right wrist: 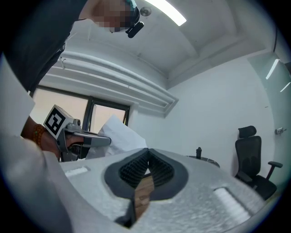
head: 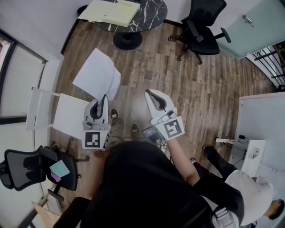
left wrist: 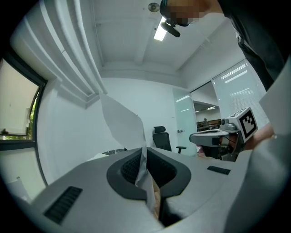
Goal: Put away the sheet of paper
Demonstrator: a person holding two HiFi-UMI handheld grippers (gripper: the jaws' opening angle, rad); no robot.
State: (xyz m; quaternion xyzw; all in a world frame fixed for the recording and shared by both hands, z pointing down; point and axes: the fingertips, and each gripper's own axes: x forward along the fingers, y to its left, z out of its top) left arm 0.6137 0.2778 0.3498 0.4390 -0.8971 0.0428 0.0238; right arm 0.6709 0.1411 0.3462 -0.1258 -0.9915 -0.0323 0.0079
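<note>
The room was an office with a plank floor (head: 200,93). A round dark table (head: 153,13) at its far end carried a pale yellow stack (head: 109,11), and a black office chair (head: 202,29) stood near it.

In the head view the person stood mid-floor. The sheet of paper (head: 95,73) fanned away from the tips of the left gripper (head: 103,99), in the air over the floor. The right gripper (head: 152,94) hung alongside, apart from the sheet.

In the left gripper view the jaws were clamped on the sheet's edge, and the paper bent upward beyond them.

In the right gripper view the jaws met on nothing, with only floor showing through the gap.

This looked like the carrying step, with the sheet in hand and not yet stowed. The next move would call for bringing it to its place, perhaps the table's stack, with a firm pinch so the limp sheet neither slips nor creases.
</note>
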